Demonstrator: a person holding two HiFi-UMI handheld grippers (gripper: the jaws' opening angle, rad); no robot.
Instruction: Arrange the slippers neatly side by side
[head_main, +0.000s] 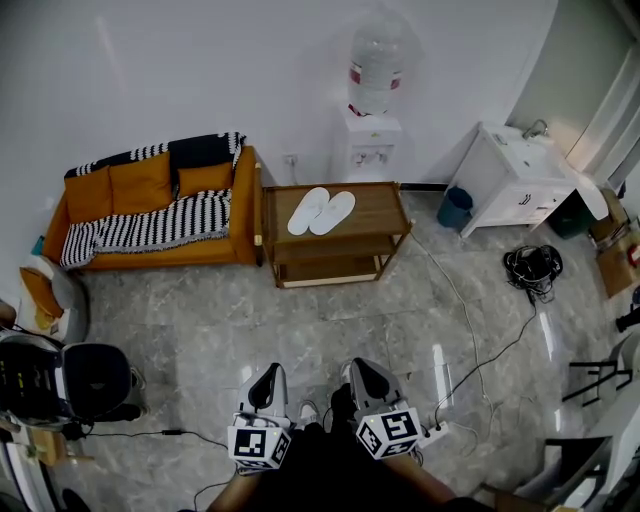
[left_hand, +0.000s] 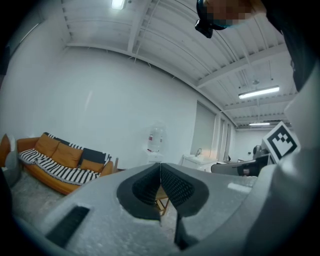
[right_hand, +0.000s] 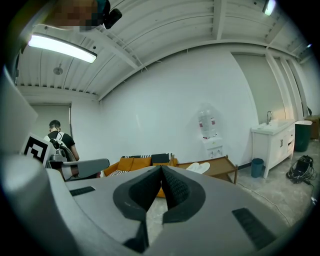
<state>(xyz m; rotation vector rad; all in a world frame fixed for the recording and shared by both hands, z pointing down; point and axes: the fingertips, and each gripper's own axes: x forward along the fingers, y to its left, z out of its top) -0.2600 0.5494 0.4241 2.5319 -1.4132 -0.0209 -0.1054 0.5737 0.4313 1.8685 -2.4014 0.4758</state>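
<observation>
Head view: spotted the slippers (head_main: 321, 211) side by side on the wooden counter (head_main: 381, 222), upper centre; left gripper (head_main: 266, 375) and right gripper (head_main: 362, 370) at bottom centre, well apart from them. Left gripper view: caught jaws pressed together, empty. Right gripper view: jaws likewise together, empty.

No legible text anywhere. Red label (head_main: 372, 76) on water bottle (head_main: 376, 55), behind desk (head_main: 378, 207): too small to read. Square markers (head_main: 390, 429) on left gripper (head_main: 266, 378), right gripper (head_main: 364, 374): patterns only.
</observation>
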